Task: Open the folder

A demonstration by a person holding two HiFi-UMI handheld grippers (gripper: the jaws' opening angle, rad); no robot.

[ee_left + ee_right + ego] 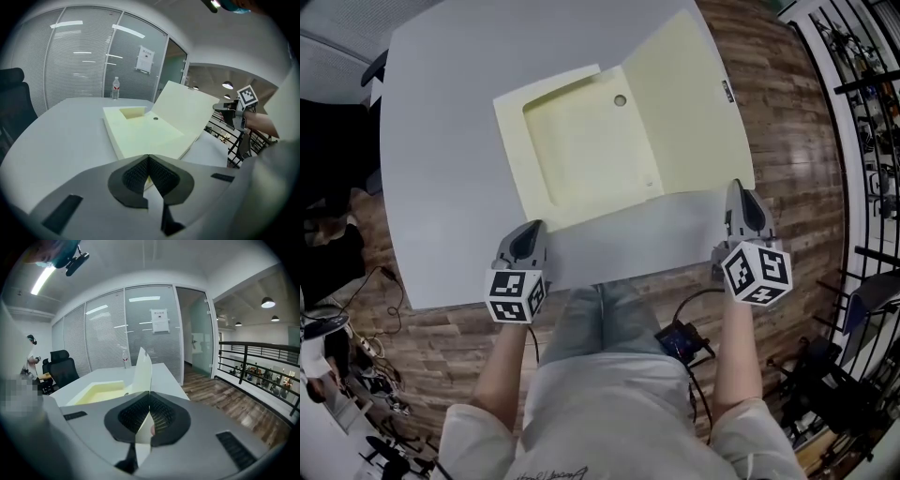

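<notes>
head view: I see folder [581, 155] on desk [441, 141], cover [689, 103] lifted, its label [727, 91] unreadable | left gripper view: left tongs [148, 158] together on folder's near corner | right gripper view: right tongs [150, 394] clamped on cover's edge; glass-wall notice [160, 320] illegible

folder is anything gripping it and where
The right gripper pinches the folder's raised cover at its near edge; left gripper appears shut on the base's near corner.

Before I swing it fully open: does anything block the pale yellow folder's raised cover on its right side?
Nothing visible does. The right gripper is shut on the near edge of the pale yellow plastic folder's raised cover. No object shows to its right, though the cover hides the part of the grey table beneath it.
</notes>
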